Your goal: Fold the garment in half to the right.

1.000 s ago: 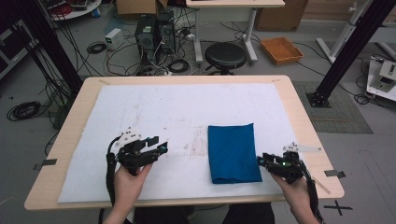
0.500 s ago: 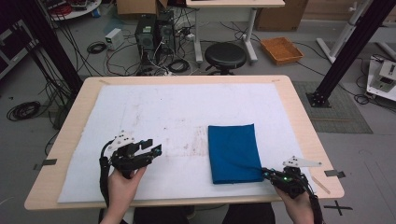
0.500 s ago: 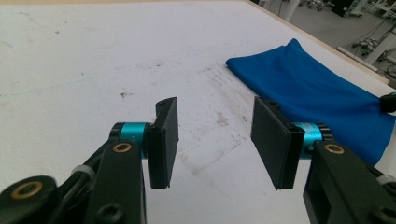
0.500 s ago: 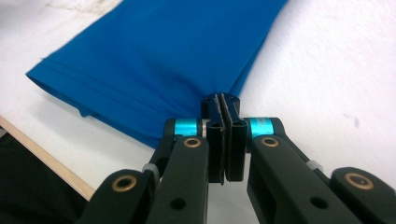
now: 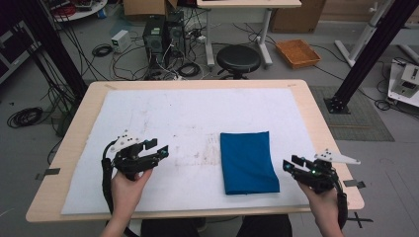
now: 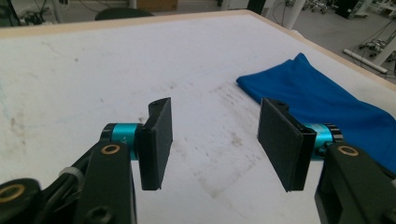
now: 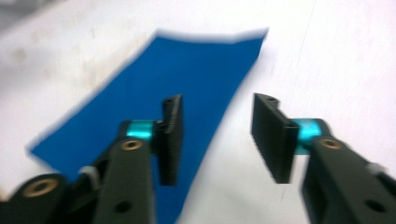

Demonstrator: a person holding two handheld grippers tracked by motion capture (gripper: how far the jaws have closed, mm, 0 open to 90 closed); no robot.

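the blue cloth lies folded flat on the white mat, right of centre, its near edge close to the mat's front edge. right gripper sits just beside the cloth's near right corner, jaws spread wide, nothing between them; in the right gripper view the cloth runs under its left jaw, picture blurred. left gripper hangs over the stained mat, well apart from the cloth on its left, jaws also spread and empty, with the cloth off to one side in its own view.
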